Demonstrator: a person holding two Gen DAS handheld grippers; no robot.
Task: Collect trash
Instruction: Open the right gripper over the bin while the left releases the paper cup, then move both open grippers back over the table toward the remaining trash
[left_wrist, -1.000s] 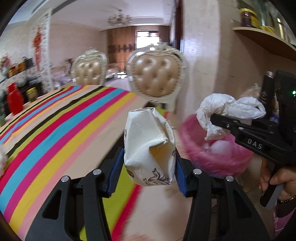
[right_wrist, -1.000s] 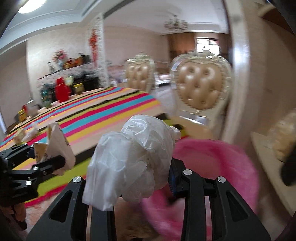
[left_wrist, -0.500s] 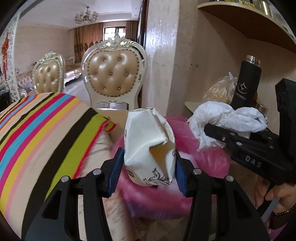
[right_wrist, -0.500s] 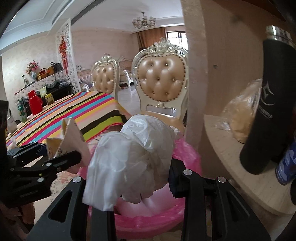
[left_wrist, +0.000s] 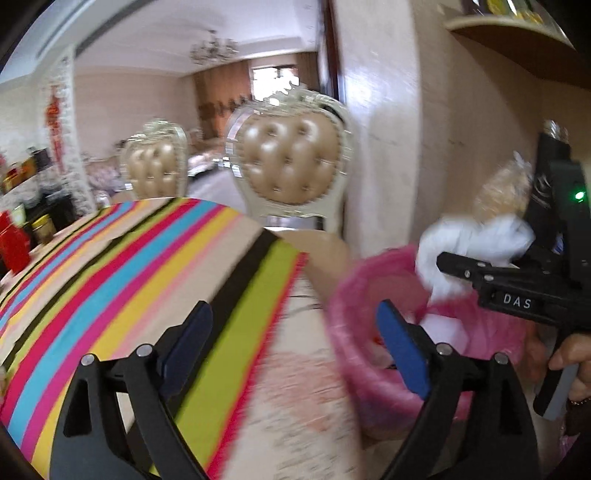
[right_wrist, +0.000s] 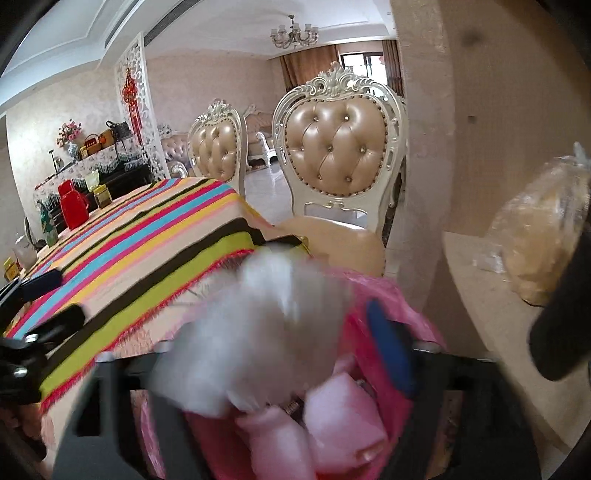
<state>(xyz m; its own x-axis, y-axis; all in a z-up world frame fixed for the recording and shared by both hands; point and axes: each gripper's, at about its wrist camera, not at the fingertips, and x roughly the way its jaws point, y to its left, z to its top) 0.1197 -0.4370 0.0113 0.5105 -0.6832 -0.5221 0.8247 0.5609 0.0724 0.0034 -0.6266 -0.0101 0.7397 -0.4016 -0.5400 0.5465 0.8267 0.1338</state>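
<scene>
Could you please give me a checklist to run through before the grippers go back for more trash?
1. Left gripper empty: jaws have just opened, nothing between them: ok.
2. Right gripper released: jaws have just opened, blurred white plastic bag between them: cannot tell.
3. Bag above the pink-lined bin: ok.
4. Grippers apart from each other: ok.
</scene>
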